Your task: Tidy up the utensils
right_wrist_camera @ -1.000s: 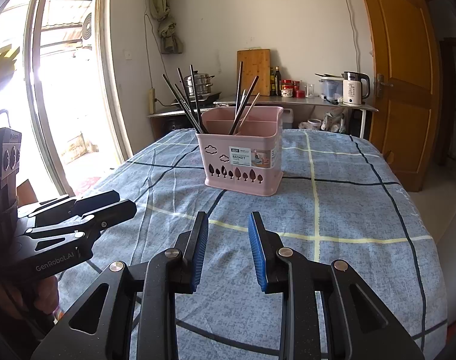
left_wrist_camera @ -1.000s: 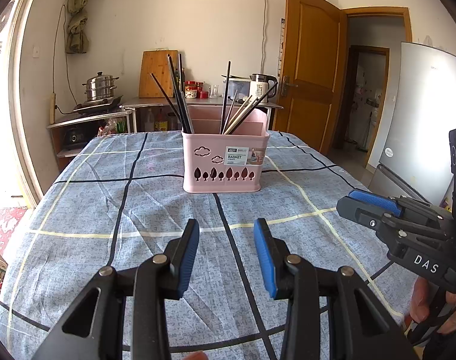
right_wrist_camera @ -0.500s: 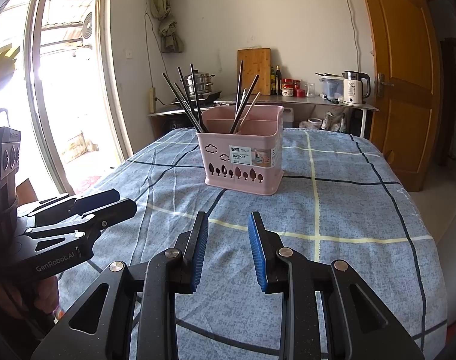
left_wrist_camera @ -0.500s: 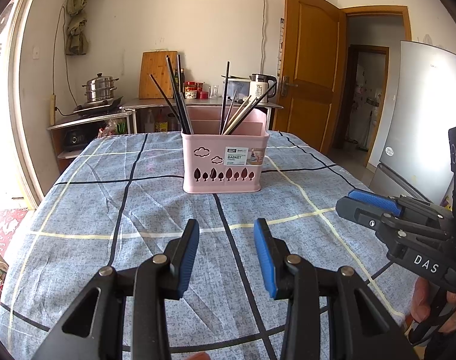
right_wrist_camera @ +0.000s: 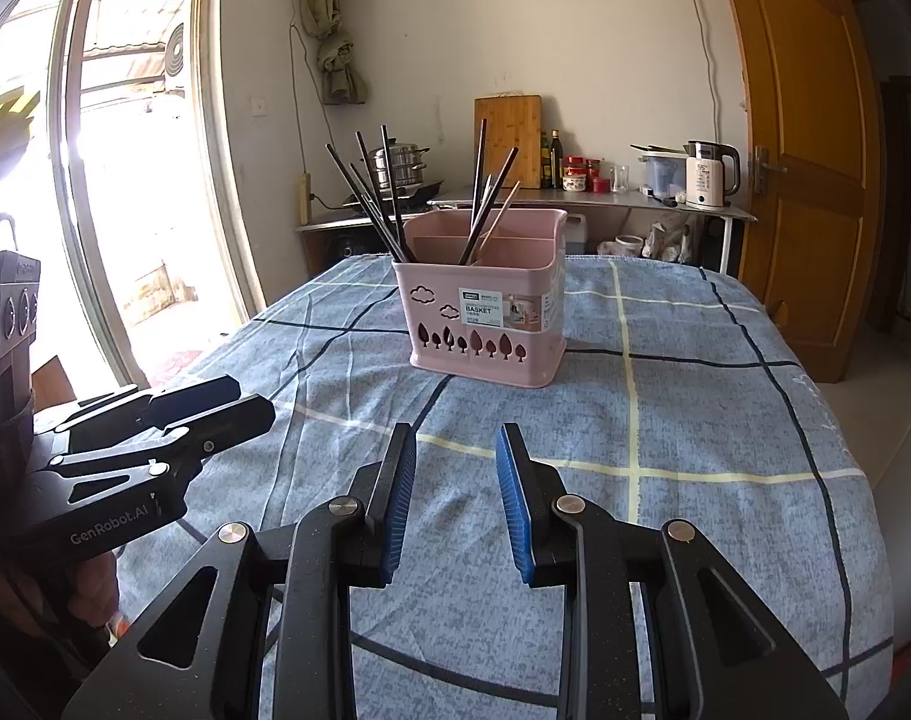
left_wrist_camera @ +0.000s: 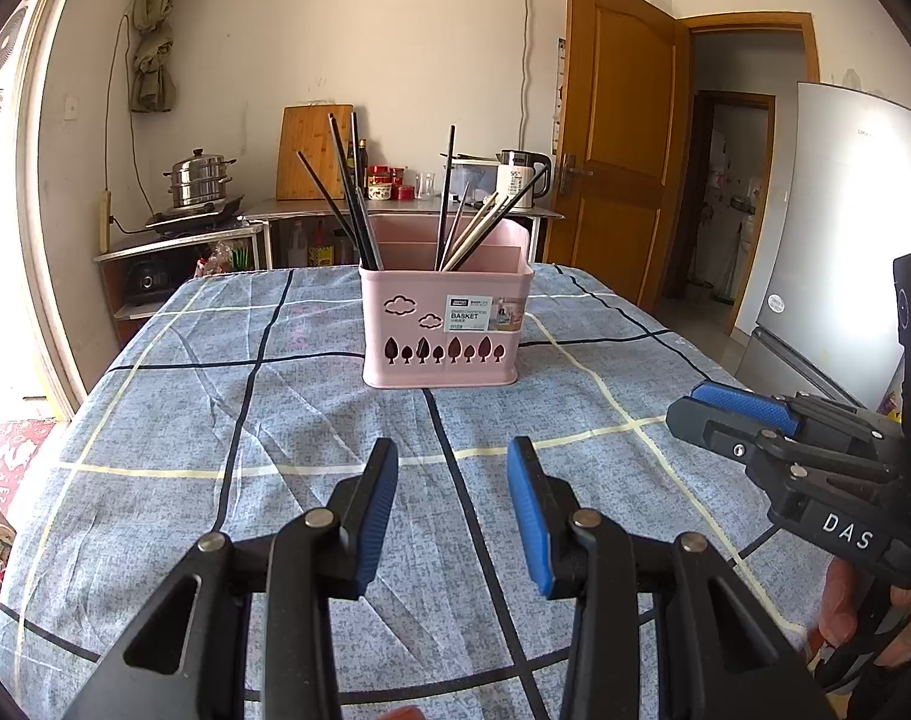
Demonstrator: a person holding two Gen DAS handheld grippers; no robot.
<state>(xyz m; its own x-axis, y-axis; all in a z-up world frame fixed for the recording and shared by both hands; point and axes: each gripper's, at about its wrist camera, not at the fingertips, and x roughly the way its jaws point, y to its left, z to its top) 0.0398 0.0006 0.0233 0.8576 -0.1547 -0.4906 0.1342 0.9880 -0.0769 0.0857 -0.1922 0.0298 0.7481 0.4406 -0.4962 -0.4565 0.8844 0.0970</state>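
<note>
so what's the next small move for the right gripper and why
Probably ease the right gripper forward toward the pink basket: its jaws are open and empty, short of the basket, where black chopsticks lean in mixed compartments.

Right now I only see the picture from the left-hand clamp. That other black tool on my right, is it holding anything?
Observer: No. The right wrist view shows the right gripper open, with only the tablecloth showing in the gap.
Operator: It says DAS on it. Does my clamp carry a name too?
Observer: Yes. The left gripper has GenRobot.AI printed along its side.
Operator: Where is all this light coming from?
Observer: From a tall glass door on your left, with bright daylight beyond it. Your view catches only its frame.
</note>
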